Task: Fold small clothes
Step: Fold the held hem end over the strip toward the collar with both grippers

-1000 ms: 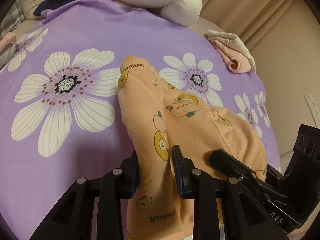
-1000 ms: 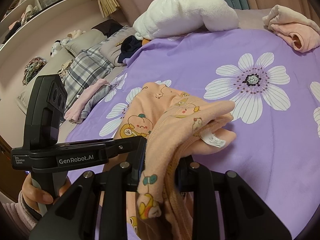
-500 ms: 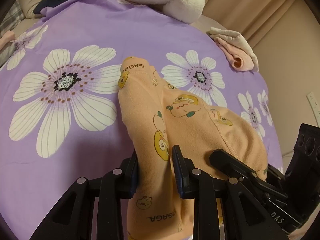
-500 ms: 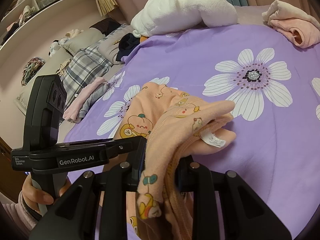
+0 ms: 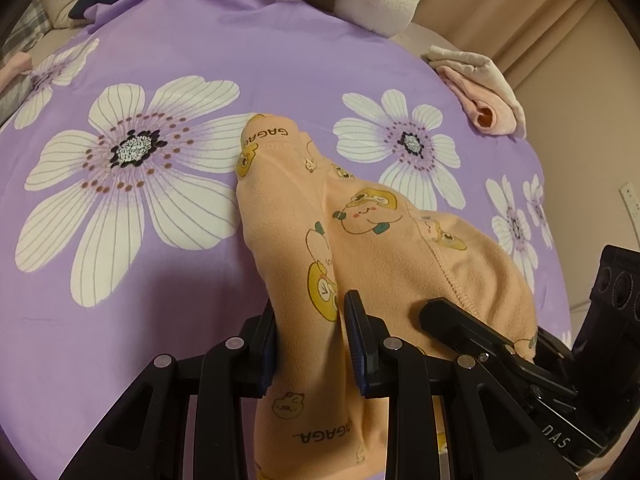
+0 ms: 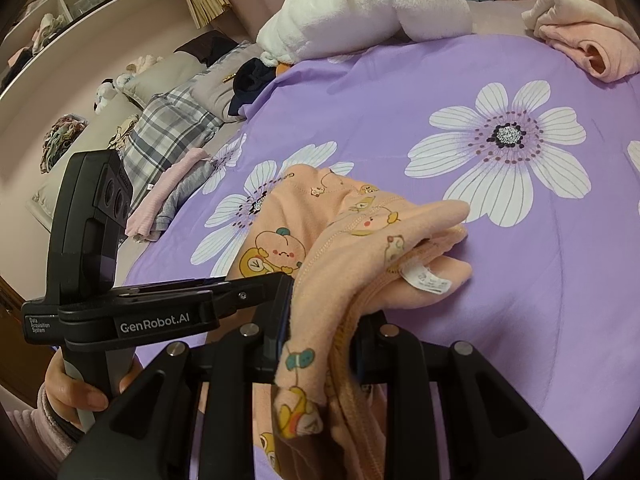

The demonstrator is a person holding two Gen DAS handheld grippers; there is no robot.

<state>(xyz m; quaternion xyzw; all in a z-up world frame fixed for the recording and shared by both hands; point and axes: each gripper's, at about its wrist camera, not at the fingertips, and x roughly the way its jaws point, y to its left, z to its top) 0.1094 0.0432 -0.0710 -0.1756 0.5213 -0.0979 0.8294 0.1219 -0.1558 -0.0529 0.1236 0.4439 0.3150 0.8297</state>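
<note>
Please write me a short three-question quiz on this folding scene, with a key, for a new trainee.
1. True or false: both the left gripper and the right gripper are shut on the orange garment.
2. What is sewn into the garment's open end, seen in the right wrist view? A) a button B) a white care label C) a zip pull
3. Fill in: the garment's far end rests on a purple bedsheet printed with large white ____.

Key: 1 true; 2 B; 3 flowers.
</note>
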